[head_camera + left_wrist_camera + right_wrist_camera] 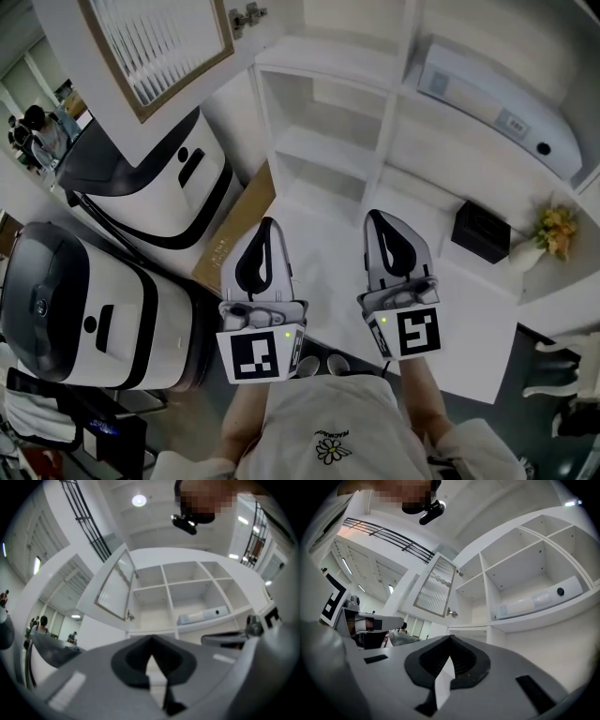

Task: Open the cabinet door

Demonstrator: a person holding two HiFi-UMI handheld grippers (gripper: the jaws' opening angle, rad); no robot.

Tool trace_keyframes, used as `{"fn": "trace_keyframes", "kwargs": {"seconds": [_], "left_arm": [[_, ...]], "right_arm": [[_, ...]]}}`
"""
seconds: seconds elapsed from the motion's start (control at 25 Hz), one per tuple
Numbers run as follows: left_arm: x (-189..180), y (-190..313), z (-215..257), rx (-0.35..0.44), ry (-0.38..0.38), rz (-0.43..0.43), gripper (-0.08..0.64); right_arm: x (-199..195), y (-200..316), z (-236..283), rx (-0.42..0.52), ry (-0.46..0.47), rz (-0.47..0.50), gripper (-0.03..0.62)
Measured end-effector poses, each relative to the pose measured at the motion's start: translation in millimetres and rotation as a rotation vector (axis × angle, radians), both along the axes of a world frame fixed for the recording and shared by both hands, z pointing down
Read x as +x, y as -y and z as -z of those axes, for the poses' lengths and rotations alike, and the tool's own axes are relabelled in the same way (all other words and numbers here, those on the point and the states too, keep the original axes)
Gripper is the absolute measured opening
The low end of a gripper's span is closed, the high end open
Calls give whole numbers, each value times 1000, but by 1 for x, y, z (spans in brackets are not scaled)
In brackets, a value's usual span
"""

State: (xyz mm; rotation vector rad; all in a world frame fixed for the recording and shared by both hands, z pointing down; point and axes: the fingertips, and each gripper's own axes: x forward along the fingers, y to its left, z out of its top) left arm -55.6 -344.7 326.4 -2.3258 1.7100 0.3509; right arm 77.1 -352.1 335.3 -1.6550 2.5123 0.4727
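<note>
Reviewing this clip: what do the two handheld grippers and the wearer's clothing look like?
The left gripper and right gripper match: pale grey shells tapering to black-lined tongs, each carrying a cube with a black-and-white square marker and a small green light. The person wears a light top with a small flower motif.

Left tongs (pixel 268 225), right tongs (pixel 376 217), both closed, empty

Head view looks steeply down, close over the white open-shelf cabinet (pixel 382 122). Both gripper views sit low, side by side, tilted upward. All three share that cabinet and its wood-framed slatted door (pixel 159 47).
</note>
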Motion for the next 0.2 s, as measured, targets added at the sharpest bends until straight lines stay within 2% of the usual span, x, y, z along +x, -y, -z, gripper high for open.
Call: {"fn": "trace_keyframes", "kwargs": {"seconds": [0.2], "left_arm": [[-5, 3, -3, -4, -5, -2, 6]], "right_arm": [[-1, 4, -2, 3, -2, -8, 0]]}}
